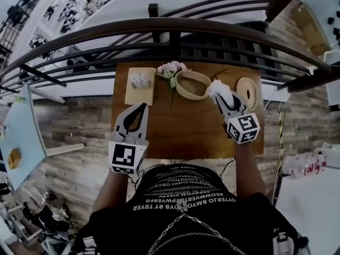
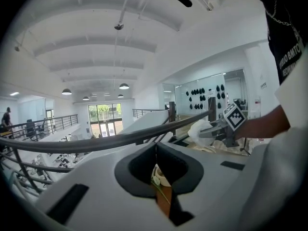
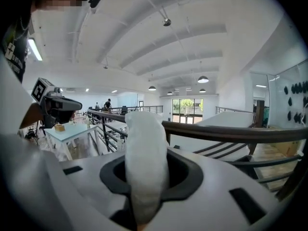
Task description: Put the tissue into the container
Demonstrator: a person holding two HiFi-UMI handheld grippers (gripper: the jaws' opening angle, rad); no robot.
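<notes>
Right gripper (image 1: 221, 96) jaws pinching tissue (image 1: 215, 87) beside container (image 1: 181, 89); left gripper (image 1: 141, 109) jaws pressed together (shirt print (image 1: 183, 187) illegible).

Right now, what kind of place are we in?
Probably a balcony level in a big hall: a wooden table stands by a dark railing, a lower floor shows beyond it, and lamps hang from a high ceiling.

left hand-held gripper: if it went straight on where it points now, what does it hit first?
Probably the flower: its stem lies dead ahead past the shut tips of the left hand-held gripper, with the ring-shaped container just behind. The gripper tilts slightly down, so the bare table might come first; depth is unclear.
</notes>
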